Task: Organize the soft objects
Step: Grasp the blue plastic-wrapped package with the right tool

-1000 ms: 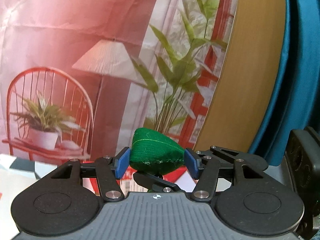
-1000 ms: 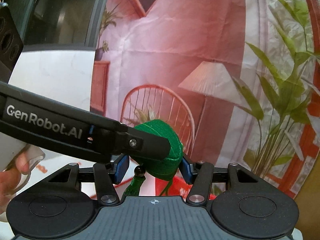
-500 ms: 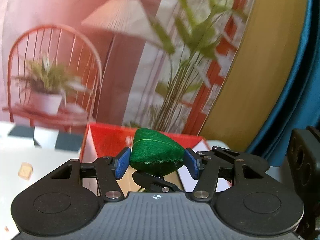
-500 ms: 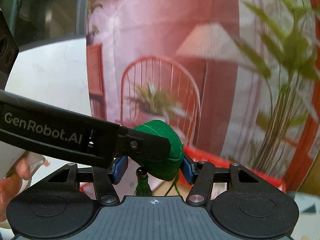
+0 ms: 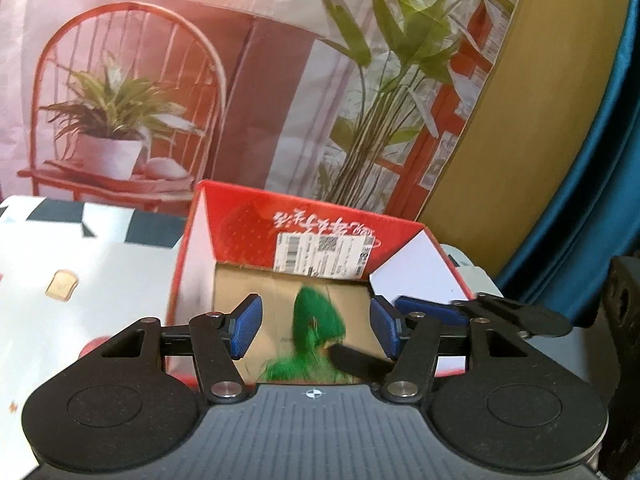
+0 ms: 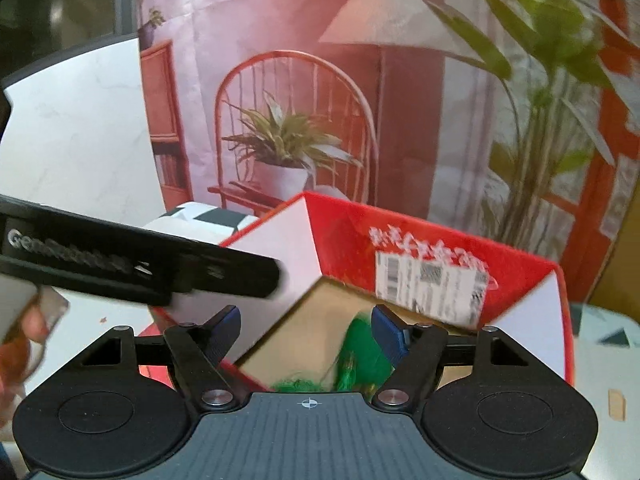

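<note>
— Left claw (image 5: 315, 316) first: our blue pads stand apart with nothing pressed between them. Their gap looks the same as a second ago.

— Agreed. And the green sachet (image 5: 318, 320)?

— A moment back it sat high between those pads, in front of the printed backdrop. Now it is a green blur lower down, touching neither pad. Its fringe trails near the claw's body, and the brown floor of the red carton (image 5: 304, 212) lies behind it.

— So we have let go. Which side released it?

— Our right claw (image 6: 306, 328). Its jaws have just been opening, and they now stand clearly apart. In its view the sachet hangs just beside the right pad, smeared by motion. We cannot tell whether it brushes that pad, but it is not clamped.

— Where does that leave us?

— Over the carton, which has come into view under both claws. Its flaps are up, and the shipping label (image 6: 432, 284) is on the far flap. We judge the sachet is dropping inside, toward the near right of the floor, so this piece counts as almost sorted.

— Then we should check that it settles clear of the rim before going for another.
</note>
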`<move>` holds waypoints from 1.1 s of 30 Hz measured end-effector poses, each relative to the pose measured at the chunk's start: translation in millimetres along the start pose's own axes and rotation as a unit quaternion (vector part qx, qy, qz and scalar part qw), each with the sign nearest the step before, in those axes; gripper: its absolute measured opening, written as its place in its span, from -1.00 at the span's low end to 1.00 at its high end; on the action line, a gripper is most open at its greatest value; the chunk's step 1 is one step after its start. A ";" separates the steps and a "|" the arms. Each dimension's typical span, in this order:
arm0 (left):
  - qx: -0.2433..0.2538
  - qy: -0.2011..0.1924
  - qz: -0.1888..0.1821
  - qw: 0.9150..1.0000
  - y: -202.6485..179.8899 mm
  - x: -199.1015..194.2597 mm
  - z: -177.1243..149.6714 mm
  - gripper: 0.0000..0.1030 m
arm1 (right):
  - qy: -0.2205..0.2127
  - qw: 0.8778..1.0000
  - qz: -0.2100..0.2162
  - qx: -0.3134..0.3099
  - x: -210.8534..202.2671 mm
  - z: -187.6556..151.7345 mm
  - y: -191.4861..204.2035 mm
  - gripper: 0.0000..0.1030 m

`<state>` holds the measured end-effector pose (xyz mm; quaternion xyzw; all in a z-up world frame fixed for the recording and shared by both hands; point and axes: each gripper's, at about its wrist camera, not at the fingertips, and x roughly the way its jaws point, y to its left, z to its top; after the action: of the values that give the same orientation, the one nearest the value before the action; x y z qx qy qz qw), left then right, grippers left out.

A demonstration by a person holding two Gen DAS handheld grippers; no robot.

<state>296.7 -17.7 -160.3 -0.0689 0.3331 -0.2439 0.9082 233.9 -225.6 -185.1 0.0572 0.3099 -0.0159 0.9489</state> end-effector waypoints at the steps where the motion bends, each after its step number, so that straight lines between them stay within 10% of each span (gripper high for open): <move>1: -0.003 0.001 0.002 1.000 1.7 -4.9 -4.1 0.20 | -0.003 1.000 0.001 0.006 -5.3 -2.5 -1.5 0.34; 21: -0.022 0.042 -0.001 0.999 -6.3 -51.9 -116.5 0.15 | 0.029 0.992 0.013 0.120 -91.9 -123.7 8.3 0.34; 33: -0.020 0.050 0.003 0.999 -4.2 -53.0 -141.4 0.09 | 0.049 0.986 0.024 0.159 -99.2 -137.2 12.3 0.34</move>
<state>169.7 9.8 -237.6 -0.0738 0.3829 -0.2372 0.8898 74.2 -197.6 -235.3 0.2152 0.3476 -0.0391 0.9118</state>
